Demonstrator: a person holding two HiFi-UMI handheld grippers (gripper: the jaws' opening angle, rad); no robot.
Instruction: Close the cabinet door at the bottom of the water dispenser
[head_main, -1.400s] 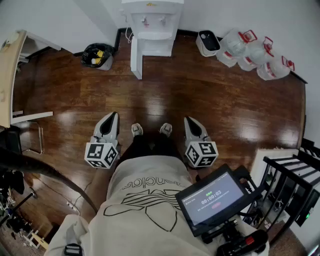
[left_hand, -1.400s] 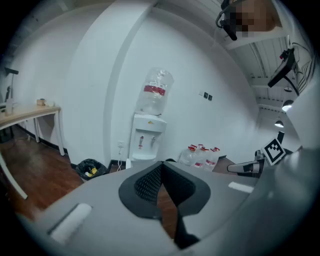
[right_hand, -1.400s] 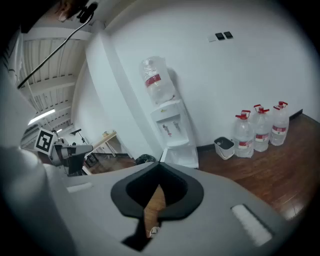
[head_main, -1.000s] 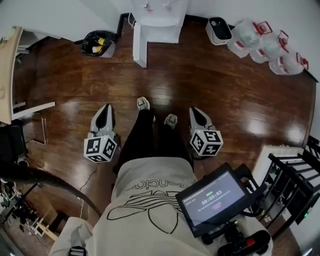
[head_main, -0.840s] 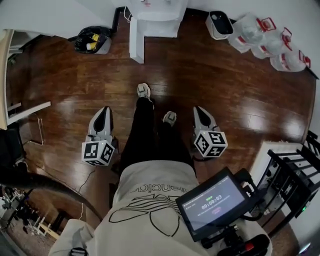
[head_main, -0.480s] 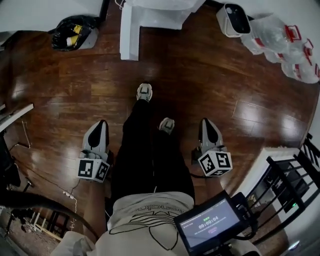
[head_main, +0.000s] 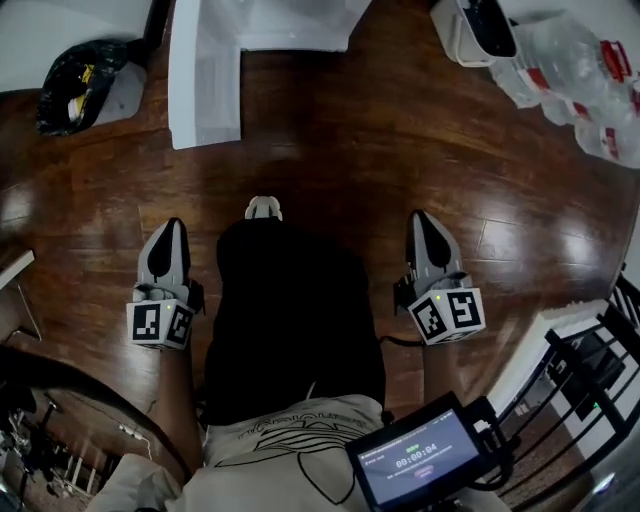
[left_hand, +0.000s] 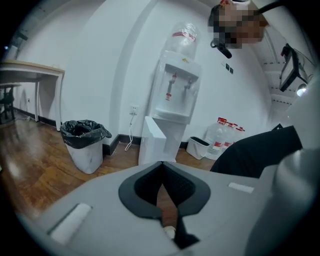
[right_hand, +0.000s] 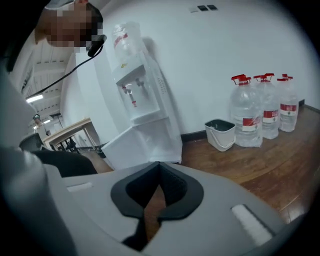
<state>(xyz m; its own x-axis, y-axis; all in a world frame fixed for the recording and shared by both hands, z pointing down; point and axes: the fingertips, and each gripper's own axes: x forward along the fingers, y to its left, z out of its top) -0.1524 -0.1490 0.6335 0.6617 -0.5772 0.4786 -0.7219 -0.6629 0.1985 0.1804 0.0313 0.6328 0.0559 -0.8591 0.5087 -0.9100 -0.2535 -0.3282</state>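
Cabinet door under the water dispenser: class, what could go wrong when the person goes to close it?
The cabinet door juts out toward the person's shoe, so a stride might knock it. The left gripper, jaws shut, may slip off the smooth panel, or brush the bin left of it.

Ahead of me the white water dispenser (head_main: 290, 22) stands at the top centre of my head view, cut by the frame's upper edge. Its cabinet door (head_main: 205, 90), a plain white panel, hangs wide open, jutting from the base over the wood floor in the upper left. In my left gripper view the dispenser (left_hand: 175, 95) stands upright at centre against the wall, an upturned bottle (left_hand: 182, 40) on top, the door (left_hand: 151, 145) swung out at its foot.
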